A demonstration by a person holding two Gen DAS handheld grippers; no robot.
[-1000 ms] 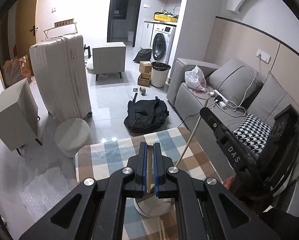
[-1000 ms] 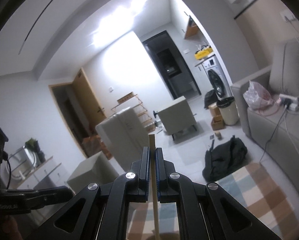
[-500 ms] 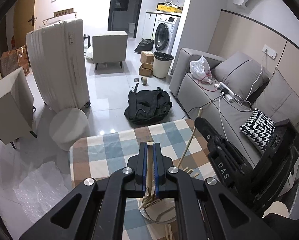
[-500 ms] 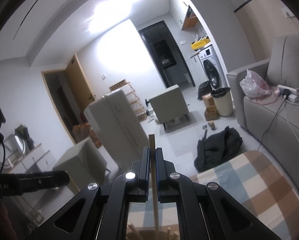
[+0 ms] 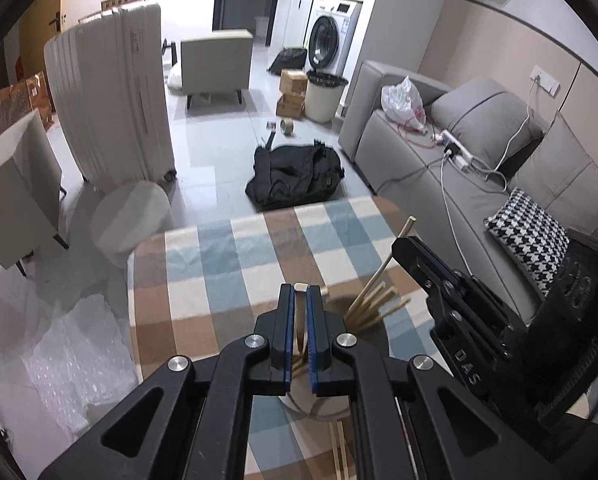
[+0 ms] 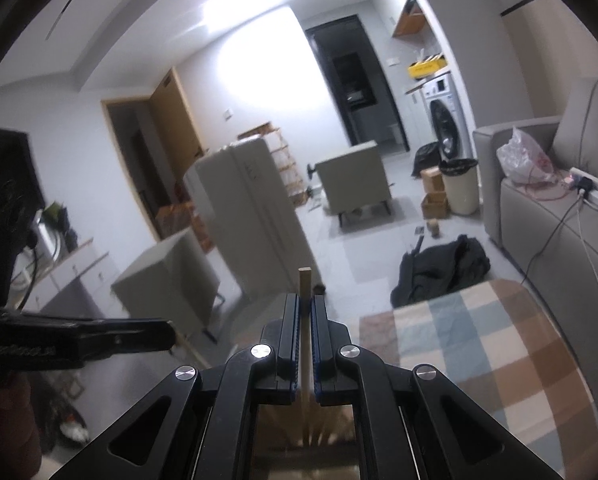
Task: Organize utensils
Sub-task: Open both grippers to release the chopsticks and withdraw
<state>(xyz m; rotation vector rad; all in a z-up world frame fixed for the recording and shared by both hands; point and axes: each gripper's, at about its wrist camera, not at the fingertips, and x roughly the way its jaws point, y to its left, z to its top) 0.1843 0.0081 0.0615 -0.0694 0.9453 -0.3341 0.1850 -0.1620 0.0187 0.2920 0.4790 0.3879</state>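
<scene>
My left gripper (image 5: 299, 289) is shut on a pale wooden chopstick (image 5: 299, 320) that runs down between its blue pads into a white cup (image 5: 319, 410) on the checked tablecloth (image 5: 227, 264). Several more chopsticks (image 5: 373, 308) fan out of the cup to the right. My right gripper (image 6: 305, 298) is shut on another wooden chopstick (image 6: 304, 280), whose tip pokes above the fingertips and whose lower end reaches down among the chopsticks below (image 6: 319, 432). In the left wrist view the right gripper's black body (image 5: 451, 300) sits just right of the cup.
Two loose chopsticks (image 5: 339, 448) lie on the cloth near the cup. Beyond the table stand a round stool (image 5: 129, 220), a white suitcase (image 5: 111, 100), a black bag (image 5: 295, 176) on the floor and a grey sofa (image 5: 479, 168) on the right.
Both grippers have sunk toward the table with their chopsticks still clamped. The cup and its fan of chopsticks have come into view under the left gripper.
</scene>
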